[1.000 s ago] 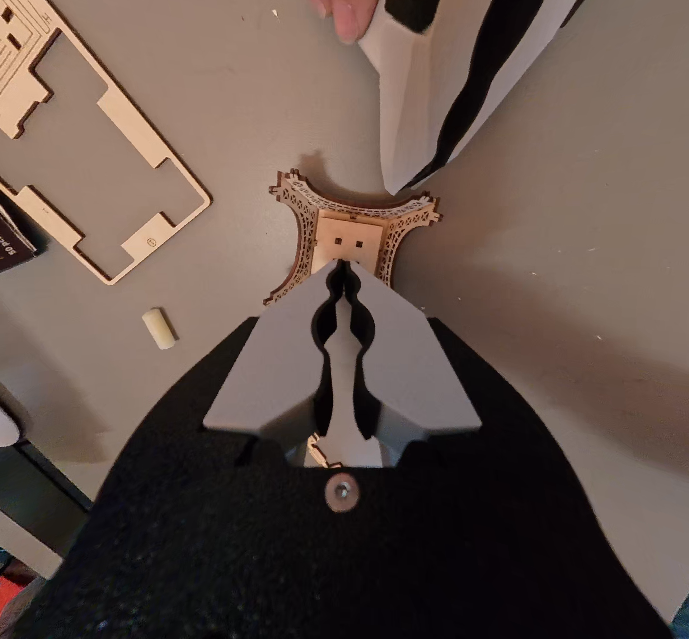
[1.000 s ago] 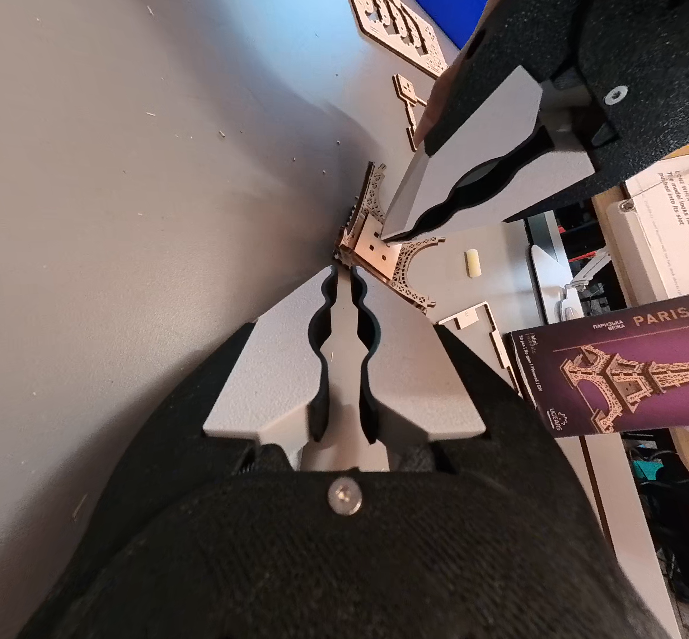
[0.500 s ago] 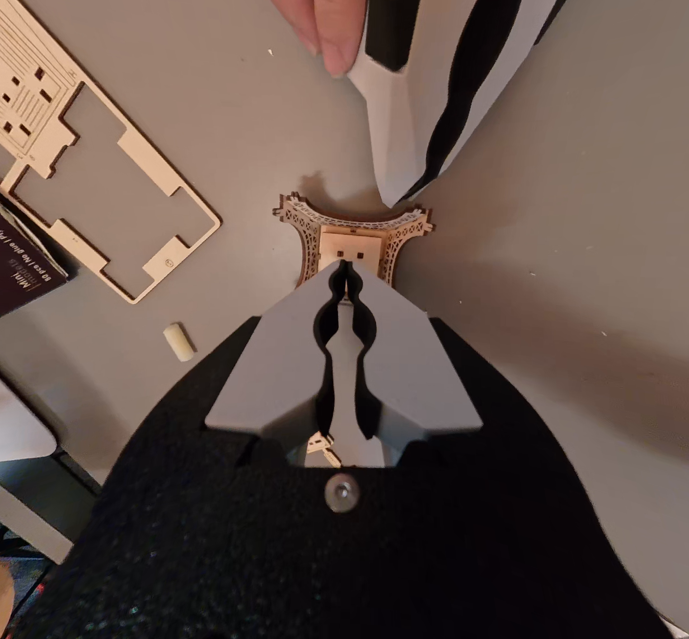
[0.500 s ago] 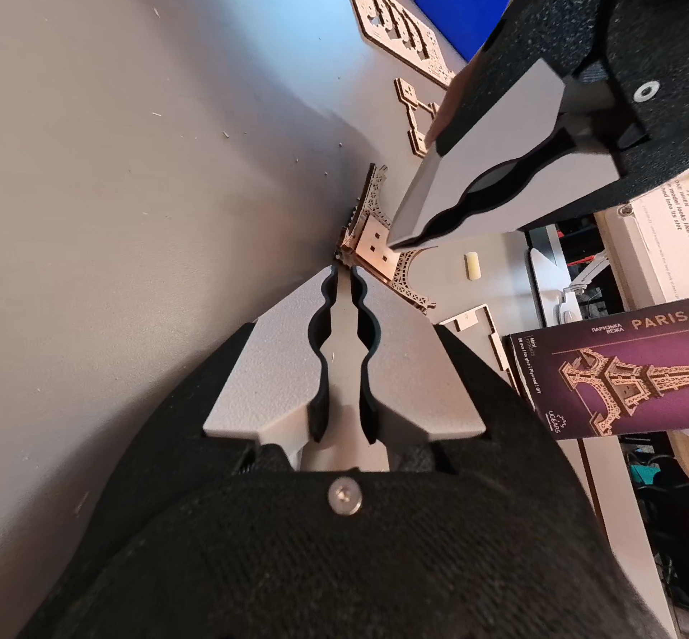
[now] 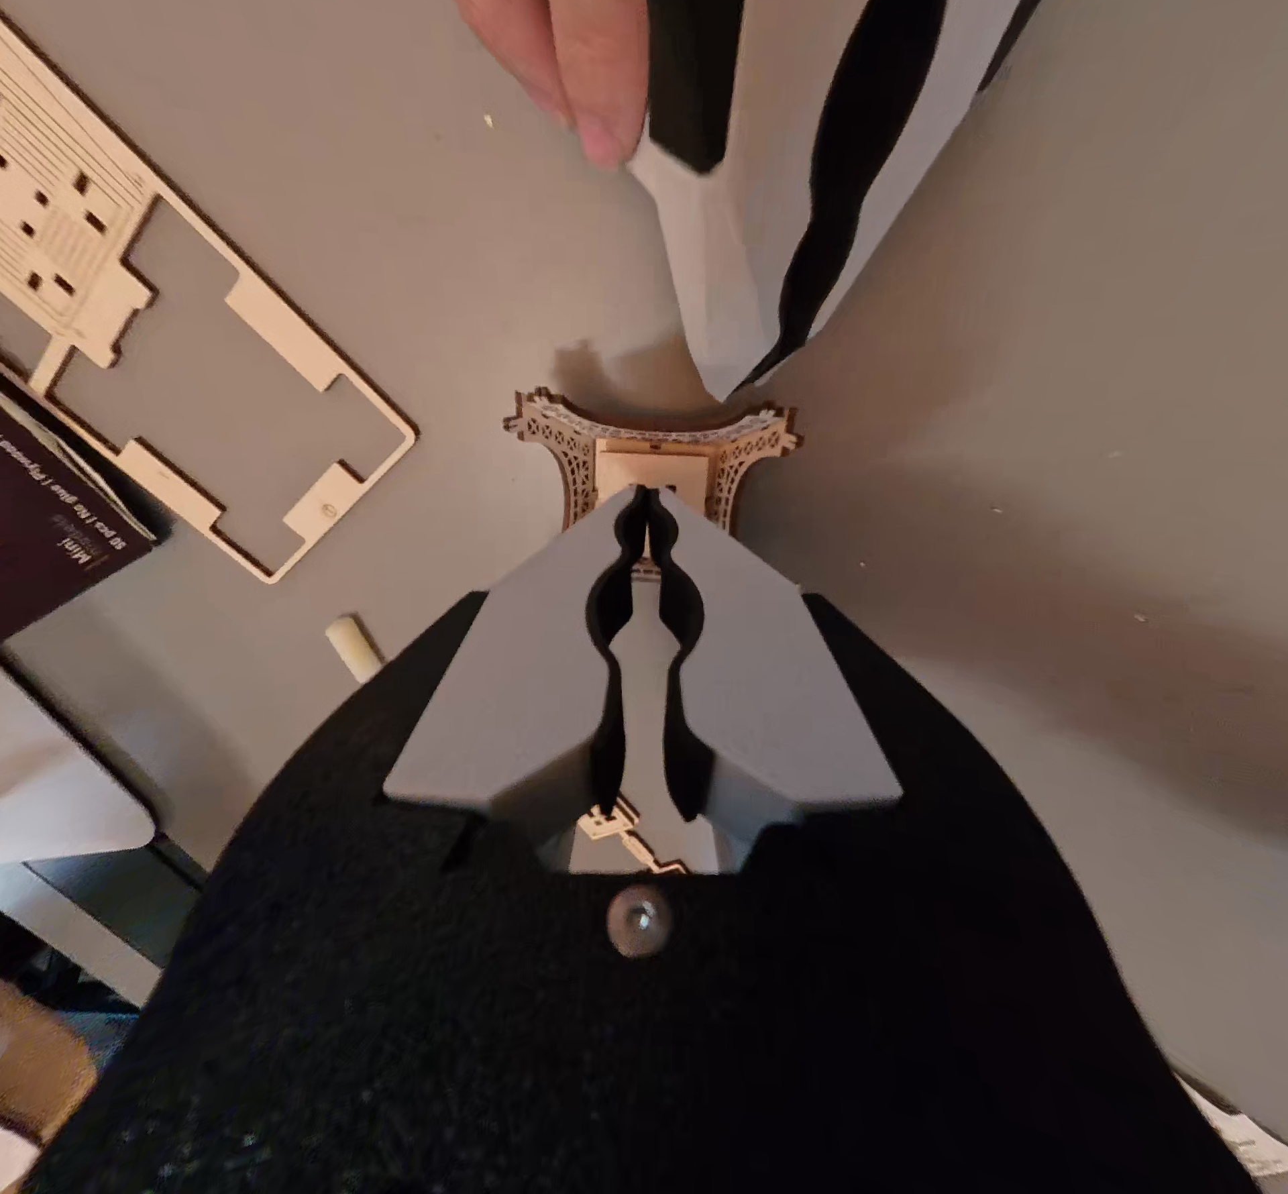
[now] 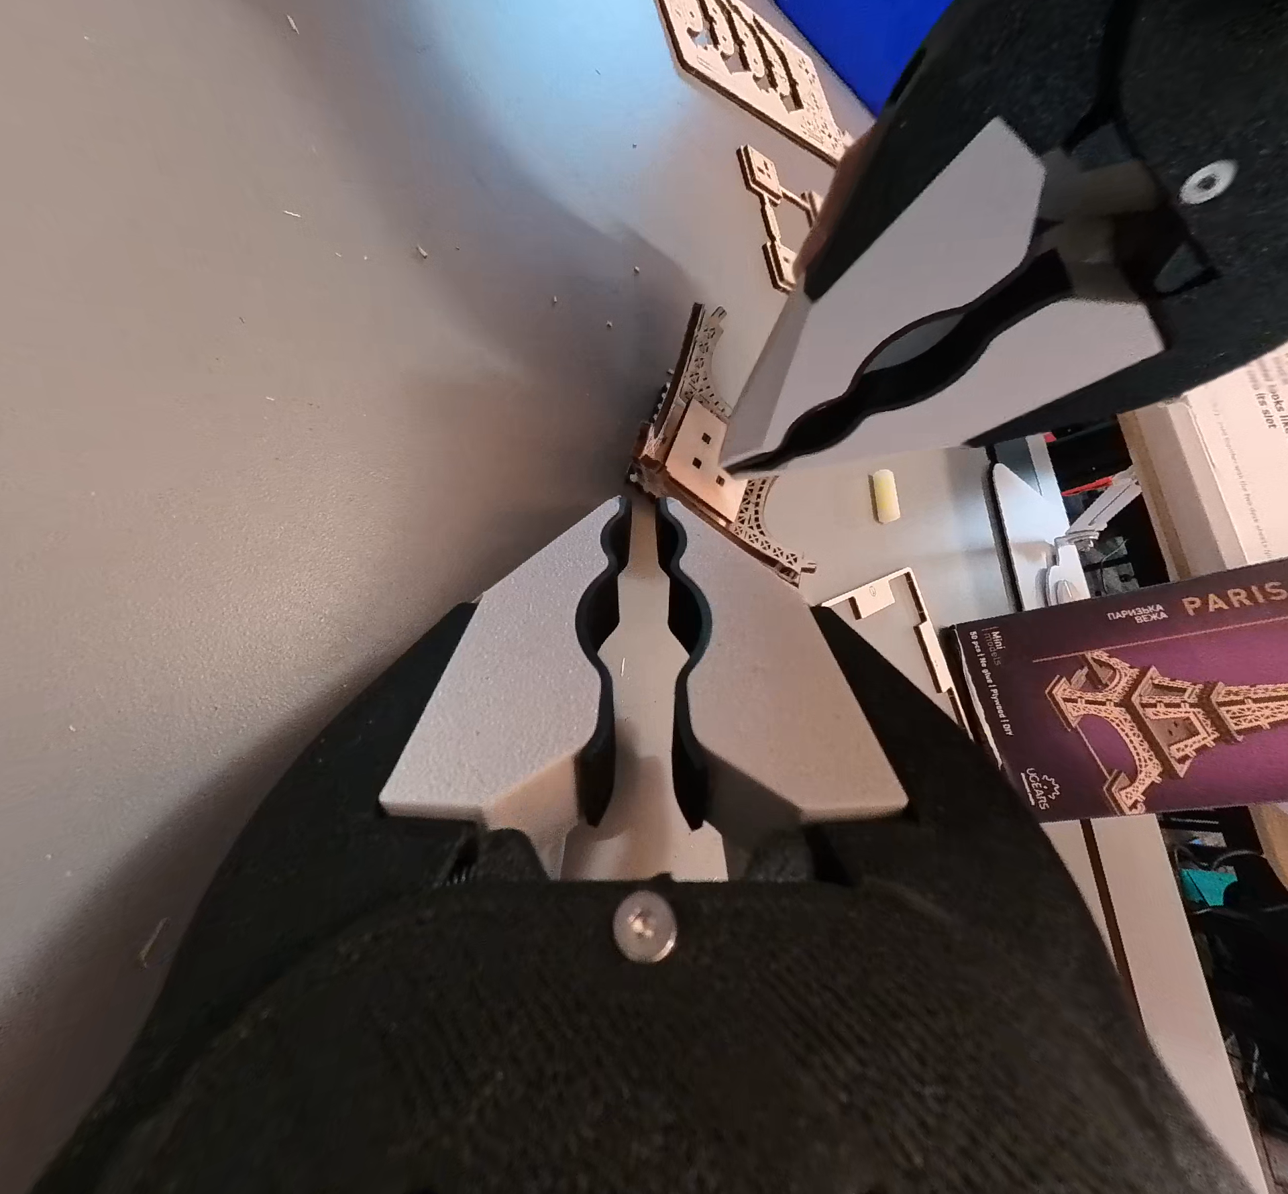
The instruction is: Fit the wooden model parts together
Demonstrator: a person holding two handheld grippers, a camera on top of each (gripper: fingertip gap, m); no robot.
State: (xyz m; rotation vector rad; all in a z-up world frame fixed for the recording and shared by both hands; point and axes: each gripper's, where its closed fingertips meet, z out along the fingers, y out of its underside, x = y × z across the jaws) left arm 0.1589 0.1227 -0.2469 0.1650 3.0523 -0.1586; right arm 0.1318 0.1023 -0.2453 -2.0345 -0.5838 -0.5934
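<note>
Wooden tower base (image 5: pixel 655 463) stays on the grey counter (image 5: pixel 1045 394), pinched by the left hand-held gripper (image 5: pixel 645 498), while the right hand-held gripper (image 6: pixel 645 505), tips apparently pressed together, has closed onto its corner, bracing it.

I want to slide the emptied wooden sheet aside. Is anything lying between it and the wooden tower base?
No. In the left wrist view, the grey table between the emptied wooden sheet and the wooden tower base is bare.
</note>
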